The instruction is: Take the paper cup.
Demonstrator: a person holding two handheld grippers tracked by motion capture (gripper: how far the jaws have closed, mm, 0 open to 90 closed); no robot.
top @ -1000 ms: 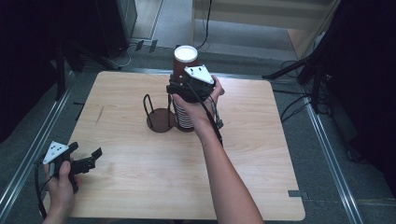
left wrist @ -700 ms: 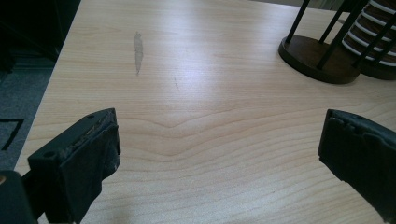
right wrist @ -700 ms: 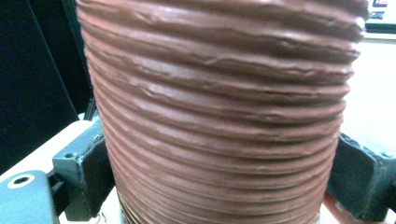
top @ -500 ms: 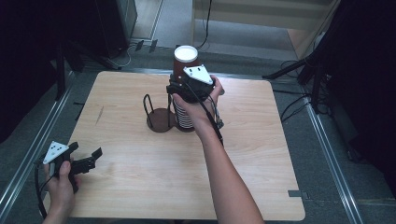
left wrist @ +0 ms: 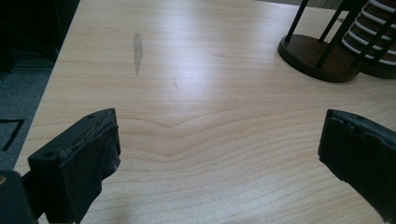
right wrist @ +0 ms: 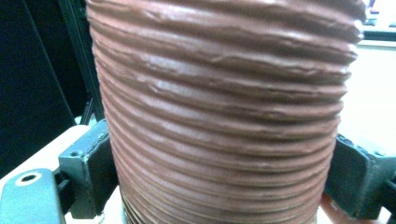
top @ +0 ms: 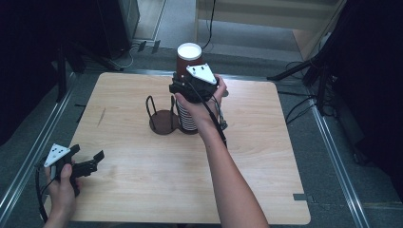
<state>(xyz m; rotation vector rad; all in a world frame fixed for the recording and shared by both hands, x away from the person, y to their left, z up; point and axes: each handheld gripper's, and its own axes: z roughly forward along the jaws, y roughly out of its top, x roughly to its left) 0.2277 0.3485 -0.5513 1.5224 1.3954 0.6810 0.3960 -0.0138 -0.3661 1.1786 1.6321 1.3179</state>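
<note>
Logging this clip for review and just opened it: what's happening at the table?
A person works a tool in each hand at a wooden table. The right tool has its jaws on either side of the top brown ribbed cup of a cup stack, which stands beside a dark wire holder. The left tool hangs open over bare wood near the table's front left corner, holding nothing.
</note>
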